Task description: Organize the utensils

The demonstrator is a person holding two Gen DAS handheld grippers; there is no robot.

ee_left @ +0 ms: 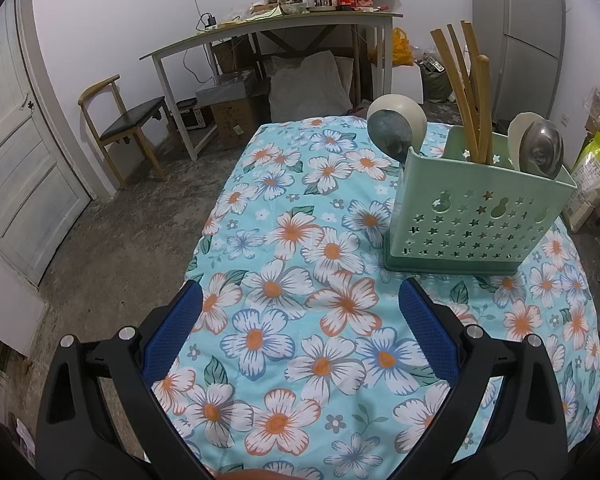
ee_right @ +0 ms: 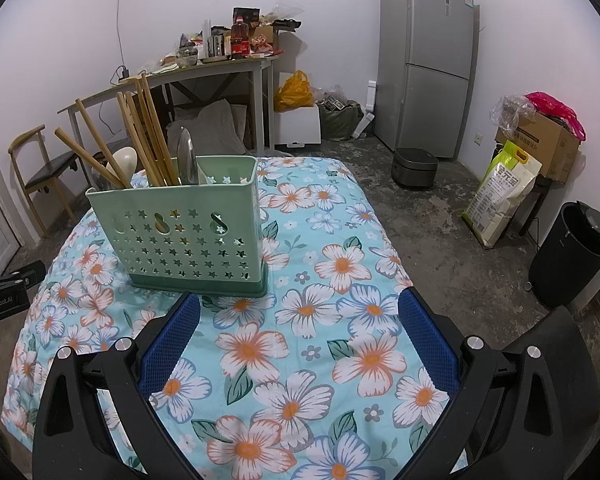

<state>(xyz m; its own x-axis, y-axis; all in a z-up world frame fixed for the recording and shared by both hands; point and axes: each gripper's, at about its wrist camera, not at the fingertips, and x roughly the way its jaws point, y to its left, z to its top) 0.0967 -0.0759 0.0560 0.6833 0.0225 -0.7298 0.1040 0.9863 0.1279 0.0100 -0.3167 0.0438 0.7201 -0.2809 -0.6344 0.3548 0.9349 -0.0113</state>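
The left gripper (ee_left: 300, 292) has its two blue fingers (ee_left: 180, 320) wide apart, and nothing is between them. It hangs over the flowered cloth (ee_left: 300, 240) that covers the table, close to the near edge. The right gripper (ee_right: 300, 300) is the same: blue fingers (ee_right: 424, 328) wide apart, holding nothing, above the cloth near the near edge.

Just past the grippers stands the green holder (ee_left: 476, 216), upright on the cloth. It sits about midway along the table. It has little star holes in its wall. In the right wrist view it is just beyond the left finger of the right gripper, not touching it.

Inside the holder the chopsticks (ee_left: 466, 92) stick up and lean. A metal spoon (ee_left: 540, 150) and a white spoon (ee_left: 516, 128) stand at one end. Another metal spoon (ee_left: 388, 132) and white spoon (ee_left: 404, 114) stand at the other end.

Far behind are a messy desk (ee_left: 276, 26), a chair (ee_left: 128, 124) and a grey fridge (ee_right: 432, 60).
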